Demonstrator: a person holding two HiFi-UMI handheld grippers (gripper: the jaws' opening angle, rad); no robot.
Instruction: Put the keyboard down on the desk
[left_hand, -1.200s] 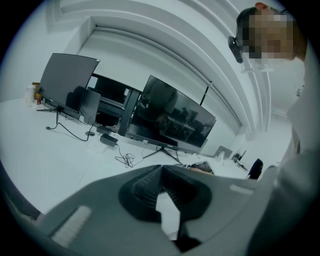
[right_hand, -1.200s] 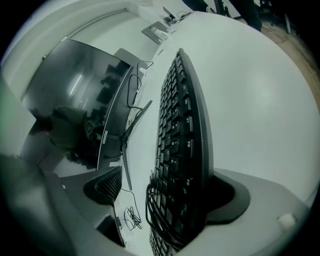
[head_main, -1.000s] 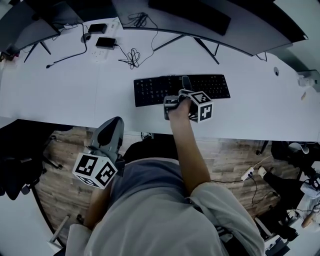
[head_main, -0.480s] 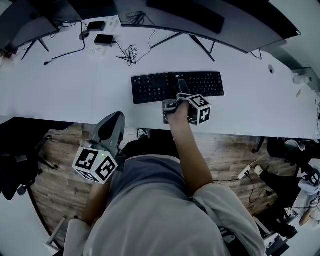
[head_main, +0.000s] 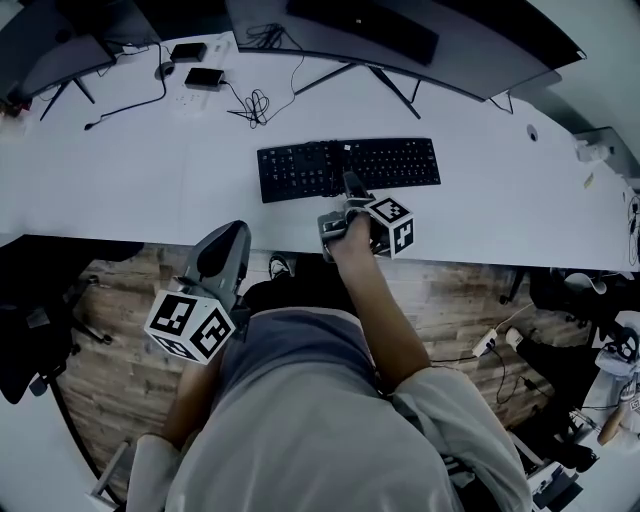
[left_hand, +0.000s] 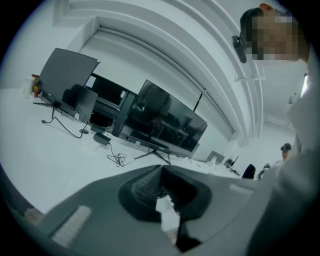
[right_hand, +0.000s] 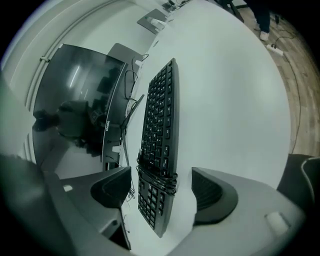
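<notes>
The black keyboard (head_main: 345, 168) lies flat on the white desk (head_main: 130, 190), with its cable wound round it (right_hand: 158, 176). My right gripper (head_main: 340, 205) hovers at the keyboard's near edge, rolled on its side. In the right gripper view its jaws (right_hand: 162, 187) are closing, with space on both sides of the keyboard (right_hand: 157, 135) and neither pad touching it. My left gripper (head_main: 225, 250) hangs below the desk's front edge over the floor, its tips together and holding nothing (left_hand: 162, 172).
Large dark monitors (head_main: 400, 40) stand on legs along the desk's back. Loose cables (head_main: 255, 105) and small black boxes (head_main: 205, 77) lie at the back left. The desk's front edge (head_main: 150, 245) runs just before my grippers, with wood floor (head_main: 110, 340) below.
My right gripper has drawn back a little from over the keyboard toward the desk's front edge. The keyboard stays flat on the desk. The left gripper has hardly moved.
</notes>
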